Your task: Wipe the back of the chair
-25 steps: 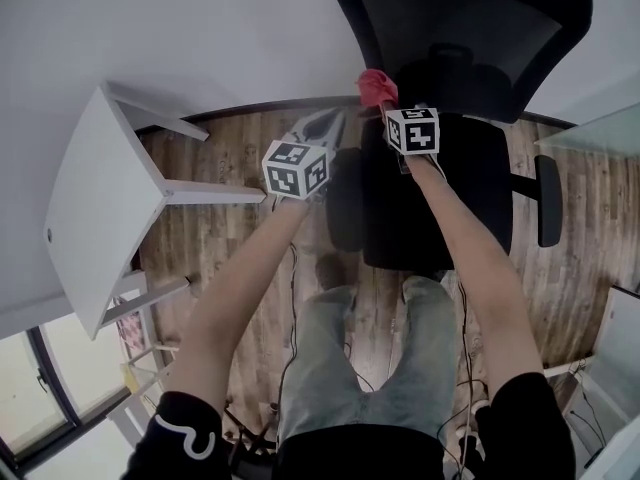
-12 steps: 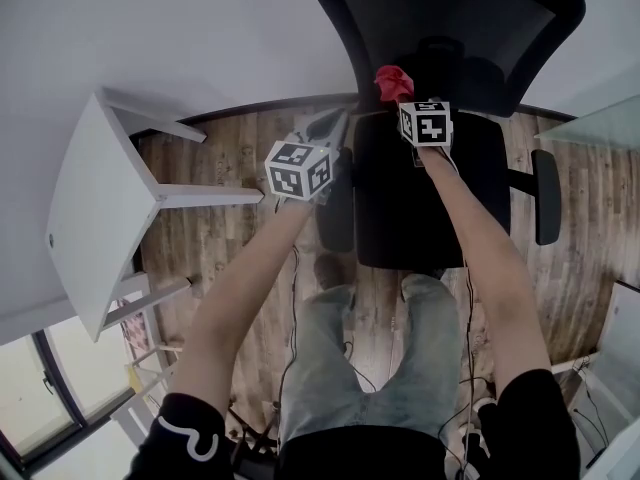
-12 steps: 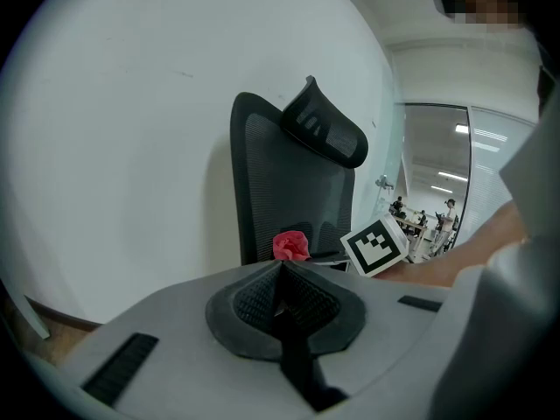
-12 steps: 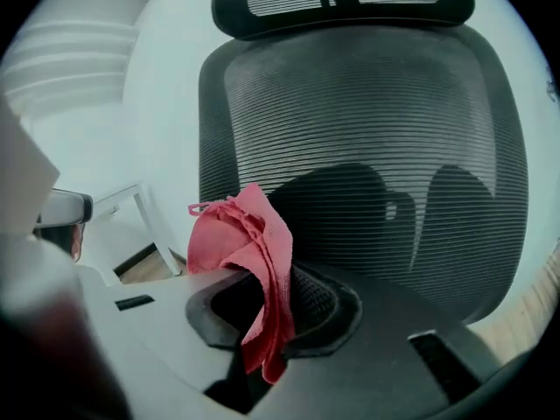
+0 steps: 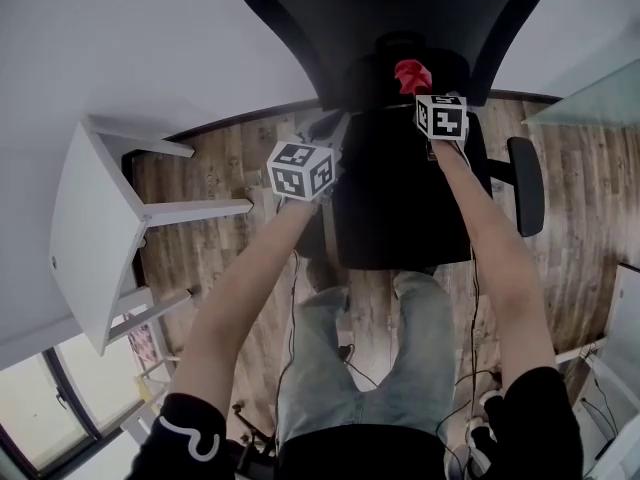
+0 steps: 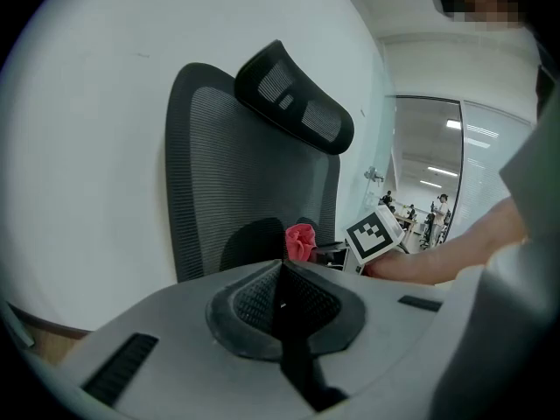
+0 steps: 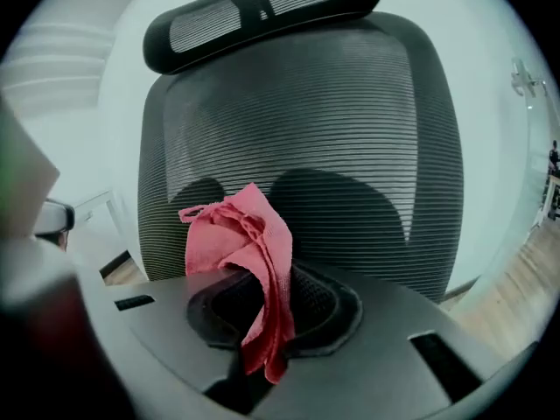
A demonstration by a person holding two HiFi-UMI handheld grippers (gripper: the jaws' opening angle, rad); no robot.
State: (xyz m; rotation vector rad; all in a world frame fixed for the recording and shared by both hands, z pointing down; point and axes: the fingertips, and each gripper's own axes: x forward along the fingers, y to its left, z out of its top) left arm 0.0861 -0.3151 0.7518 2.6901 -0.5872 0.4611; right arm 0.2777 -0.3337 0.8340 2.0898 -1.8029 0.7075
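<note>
Both pairs of jaws are together, our left hand-held gripper (image 6: 282,309) empty, our right hand-held gripper (image 7: 262,339) pinching the red cloth (image 7: 245,234) near the chair back (image 7: 350,121), so we judge wiping is about to begin: press on, then sweep across.

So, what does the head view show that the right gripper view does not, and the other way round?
Only the head view shows the person's arms, the chair seat and the left gripper. Only the right gripper view shows how the claw of the right gripper is shut on the red cloth, with one end hanging below it. Both show the red cloth and the black mesh chair back.
</note>
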